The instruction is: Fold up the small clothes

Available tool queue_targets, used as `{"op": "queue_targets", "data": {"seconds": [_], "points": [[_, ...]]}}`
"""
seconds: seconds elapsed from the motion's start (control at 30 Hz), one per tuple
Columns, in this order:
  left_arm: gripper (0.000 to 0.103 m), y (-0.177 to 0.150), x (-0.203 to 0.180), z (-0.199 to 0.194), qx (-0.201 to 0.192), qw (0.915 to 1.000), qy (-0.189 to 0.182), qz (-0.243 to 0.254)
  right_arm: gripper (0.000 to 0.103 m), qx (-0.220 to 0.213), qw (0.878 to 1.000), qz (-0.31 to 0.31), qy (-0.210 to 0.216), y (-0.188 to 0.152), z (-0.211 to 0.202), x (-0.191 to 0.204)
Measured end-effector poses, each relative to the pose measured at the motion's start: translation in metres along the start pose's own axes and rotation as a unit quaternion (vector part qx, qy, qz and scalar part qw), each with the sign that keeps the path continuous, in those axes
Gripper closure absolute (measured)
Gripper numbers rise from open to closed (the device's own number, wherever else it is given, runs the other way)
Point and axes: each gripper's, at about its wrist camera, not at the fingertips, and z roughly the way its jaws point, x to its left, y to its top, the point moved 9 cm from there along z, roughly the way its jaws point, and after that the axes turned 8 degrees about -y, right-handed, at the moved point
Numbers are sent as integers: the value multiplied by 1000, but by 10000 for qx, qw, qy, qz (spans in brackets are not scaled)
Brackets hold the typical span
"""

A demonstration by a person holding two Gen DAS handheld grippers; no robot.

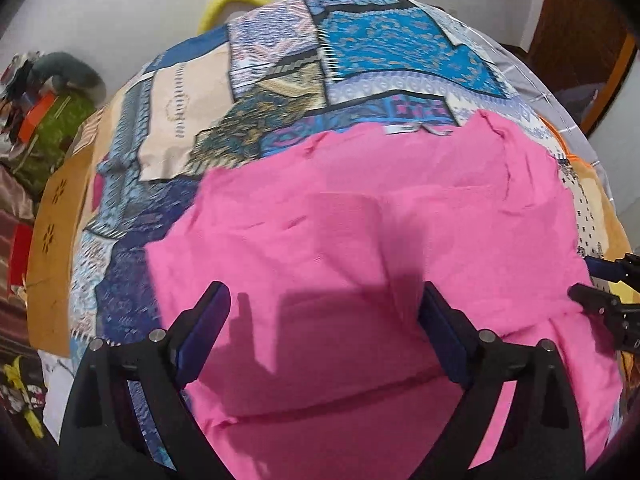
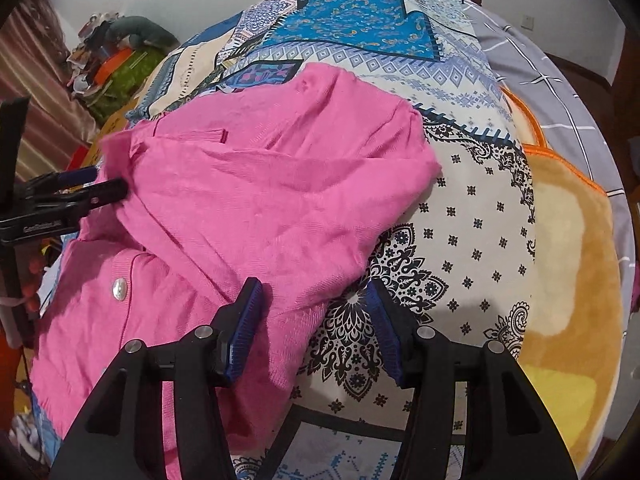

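A pink knit cardigan (image 2: pixel 248 200) lies crumpled on a patchwork bedspread (image 2: pixel 472 240), with a pearly button (image 2: pixel 119 289) showing near its left side. My right gripper (image 2: pixel 316 314) hovers open over the cardigan's lower right hem; the hem and bare bedspread show between its blue pads (image 2: pixel 246 320). In the left wrist view the same pink cardigan (image 1: pixel 360 220) fills the middle. My left gripper (image 1: pixel 326 312) stands wide open just above it, with nothing pinched. Each gripper shows at the edge of the other's view: the right gripper (image 1: pixel 584 278) and the left gripper (image 2: pixel 104 182).
A yellow-orange plush blanket (image 2: pixel 568 260) and a grey checked sheet (image 2: pixel 540 80) lie to the right of the bedspread. To the left are a cardboard box (image 1: pixel 52 240) and a clutter pile (image 2: pixel 120 68). A yellow ring (image 1: pixel 232 0) sits behind the bed, by the white wall.
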Motion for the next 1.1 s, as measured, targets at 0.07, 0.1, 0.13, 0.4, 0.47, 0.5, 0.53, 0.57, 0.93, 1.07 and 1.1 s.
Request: {"op": "queue_targets", "data": {"seconds": [0.07,0.1,0.13,0.4,0.47,0.5,0.53,0.57,0.93,1.07,1.1], "points": [[9,-6,12,-4,-12,9999,157,-59,53,7,10000,20,-32,-1,0,1],[9,-9,19,-6,-4,9996,284,-62,53,14,10000,28,-45,-1,0,1],[9,-12,23,-6,14,9993,361,-60,53,29,10000,35,-66,0,-1,1],[9,-41,66,-26,81,9981,508,-342,53,8,9998,-11,-193,-1,-23,2],[9,-45,71,-37,8,9981,459,-416,53,-76,9997,-21,-210,0,-35,4],[9,-46,73,-42,-25,9981,433,-448,53,-127,9997,-30,-227,0,-41,5],[9,-47,74,-49,-81,9980,386,-489,53,-182,9995,-38,-242,0,-48,6],[9,-48,75,-54,-117,9980,350,-509,53,-235,9994,-46,-250,-1,-55,6],[9,-27,33,-75,-363,9991,137,-192,49,-343,9987,-160,-344,-2,-69,14],[9,-6,11,-65,-352,9993,11,-102,49,-334,9990,-151,-252,3,-56,18],[9,-1,5,-61,-332,9994,-21,-81,49,-334,9991,-144,-238,4,-54,19]]}}
